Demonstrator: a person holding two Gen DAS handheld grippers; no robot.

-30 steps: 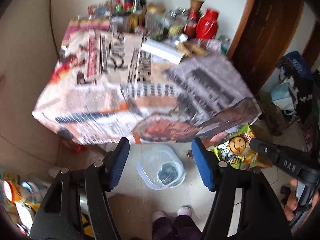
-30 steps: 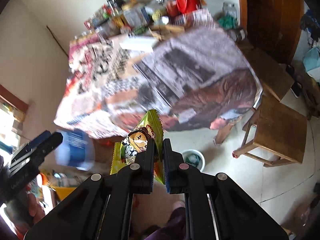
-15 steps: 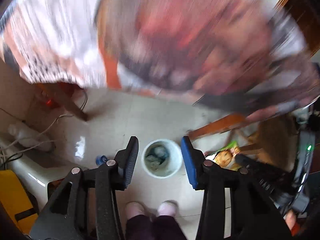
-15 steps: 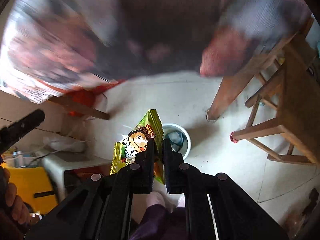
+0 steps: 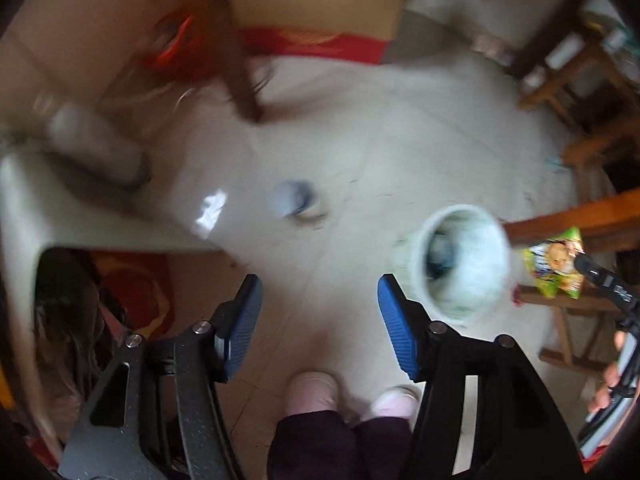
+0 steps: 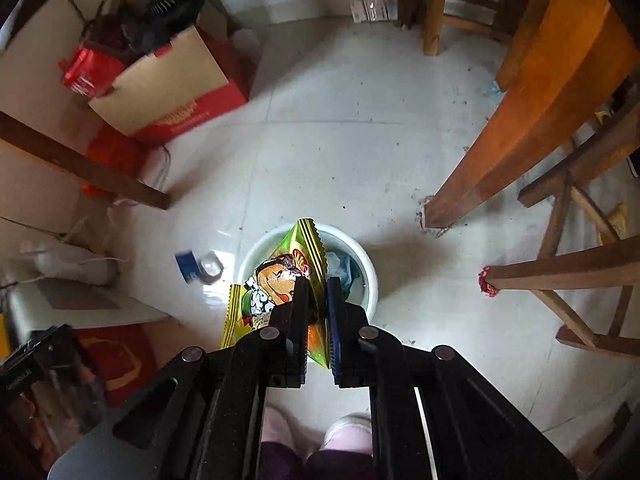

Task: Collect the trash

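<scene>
Pinching green snack wrapper (image 6: 280, 280) between closed right gripper (image 6: 318, 292) pads, over white bin (image 6: 370, 276); left gripper (image 5: 318, 312) open, empty.

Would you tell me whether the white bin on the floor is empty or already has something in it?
Not empty. The white bin stands upright and open-topped, with bluish crumpled material visible inside; the snack packet hides how full it is.

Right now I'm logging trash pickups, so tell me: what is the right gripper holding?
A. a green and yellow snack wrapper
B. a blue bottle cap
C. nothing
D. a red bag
A: the right gripper is shut on the snack wrapper, just above the white bin.
</scene>
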